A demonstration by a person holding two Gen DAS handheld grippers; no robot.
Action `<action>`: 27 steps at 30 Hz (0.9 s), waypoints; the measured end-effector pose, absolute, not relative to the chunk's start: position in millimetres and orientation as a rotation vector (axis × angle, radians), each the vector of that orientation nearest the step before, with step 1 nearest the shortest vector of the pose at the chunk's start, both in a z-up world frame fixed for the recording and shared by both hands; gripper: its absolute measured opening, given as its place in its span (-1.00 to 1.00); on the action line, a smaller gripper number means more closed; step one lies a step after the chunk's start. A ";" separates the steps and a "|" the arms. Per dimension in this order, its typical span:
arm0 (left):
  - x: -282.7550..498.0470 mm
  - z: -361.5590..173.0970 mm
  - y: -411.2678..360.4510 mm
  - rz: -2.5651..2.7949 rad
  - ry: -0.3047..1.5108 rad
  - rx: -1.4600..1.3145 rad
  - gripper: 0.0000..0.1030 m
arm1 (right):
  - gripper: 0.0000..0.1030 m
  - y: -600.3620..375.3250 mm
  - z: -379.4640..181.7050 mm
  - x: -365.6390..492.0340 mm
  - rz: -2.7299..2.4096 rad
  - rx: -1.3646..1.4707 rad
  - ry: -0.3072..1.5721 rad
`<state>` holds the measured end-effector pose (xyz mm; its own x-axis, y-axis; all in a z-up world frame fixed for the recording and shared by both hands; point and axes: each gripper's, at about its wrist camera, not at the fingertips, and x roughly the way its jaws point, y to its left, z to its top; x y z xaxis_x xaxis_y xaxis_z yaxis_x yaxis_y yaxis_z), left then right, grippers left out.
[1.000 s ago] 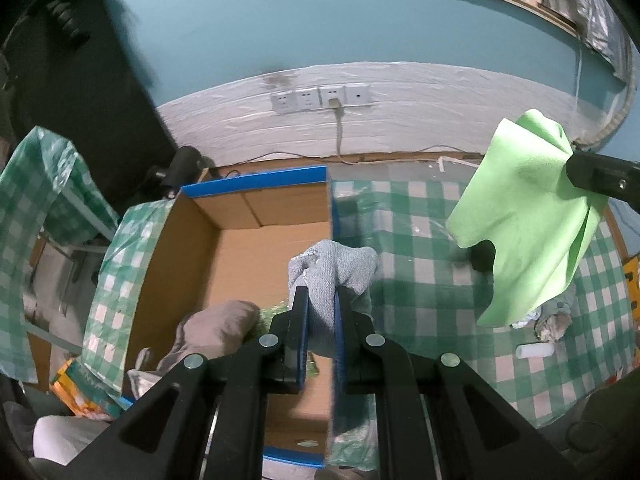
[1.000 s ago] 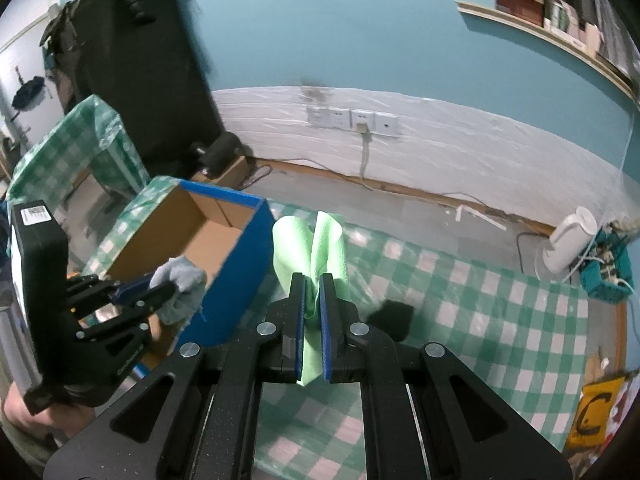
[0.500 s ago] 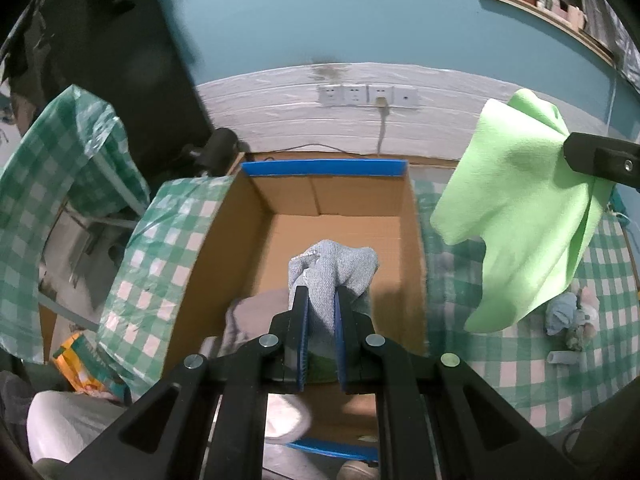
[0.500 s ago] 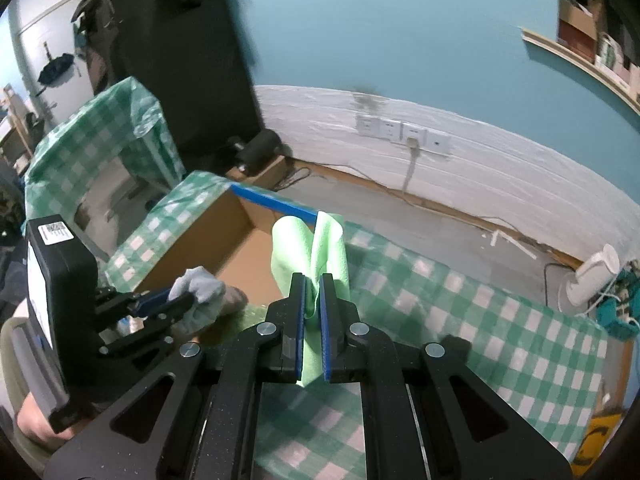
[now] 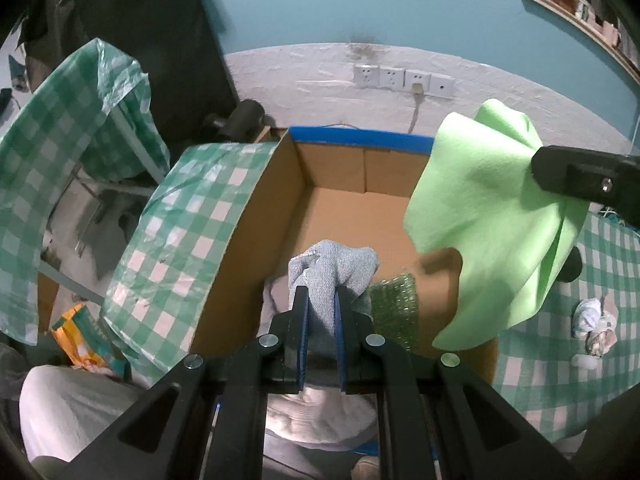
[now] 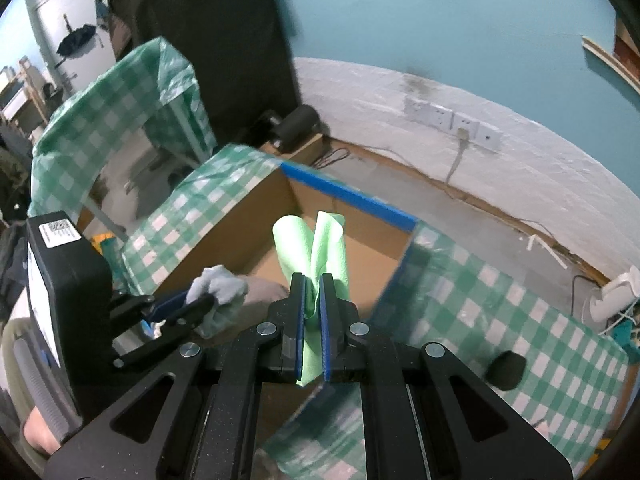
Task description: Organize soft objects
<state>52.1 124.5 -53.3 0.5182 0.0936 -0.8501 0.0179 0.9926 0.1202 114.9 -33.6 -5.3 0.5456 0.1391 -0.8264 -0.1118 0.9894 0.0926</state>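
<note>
My left gripper (image 5: 320, 292) is shut on a grey knitted sock (image 5: 334, 268), held over the open cardboard box (image 5: 340, 168) with blue-taped rims. The same sock (image 6: 218, 284) shows at the left in the right wrist view, pinched in the left gripper (image 6: 196, 304). My right gripper (image 6: 313, 280) is shut on a light green cloth (image 6: 312, 240), which hangs over the box's right side; the cloth (image 5: 492, 224) drapes from the right gripper's black finger (image 5: 580, 178). Inside the box lie a grey-brown soft item (image 6: 262, 294) and a green textured piece (image 5: 394, 304).
The box sits among green-and-white checked table covers (image 5: 180, 240). Crumpled small items (image 5: 592, 324) and a black object (image 6: 506, 368) lie on the checked cloth to the right. An orange packet (image 5: 78, 336) lies low at left. Wall sockets (image 5: 404, 80) are behind.
Both grippers have travelled left with their loads: the sock is now over the box's inside, and the green cloth has come from over the checked table to above the box's right part.
</note>
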 end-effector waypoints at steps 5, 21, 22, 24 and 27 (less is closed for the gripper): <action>53.5 -57.6 131.5 0.057 1.045 0.093 -0.59 | -0.86 -24.2 -21.9 122.9 0.179 0.036 1.016; 52.9 -51.7 123.0 0.076 1.016 0.110 0.29 | 0.11 -36.2 -19.7 120.6 0.130 0.043 0.981; 53.0 -51.8 121.9 0.070 1.016 0.109 0.29 | 0.12 -37.6 -18.8 119.5 0.125 0.038 0.978; 52.9 -51.1 118.6 0.057 1.016 0.109 0.29 | 0.13 -39.7 -18.2 118.0 0.118 0.029 0.975; 53.1 -50.3 113.7 0.052 1.014 0.116 0.29 | 0.14 -44.6 -17.1 115.2 0.104 0.024 0.970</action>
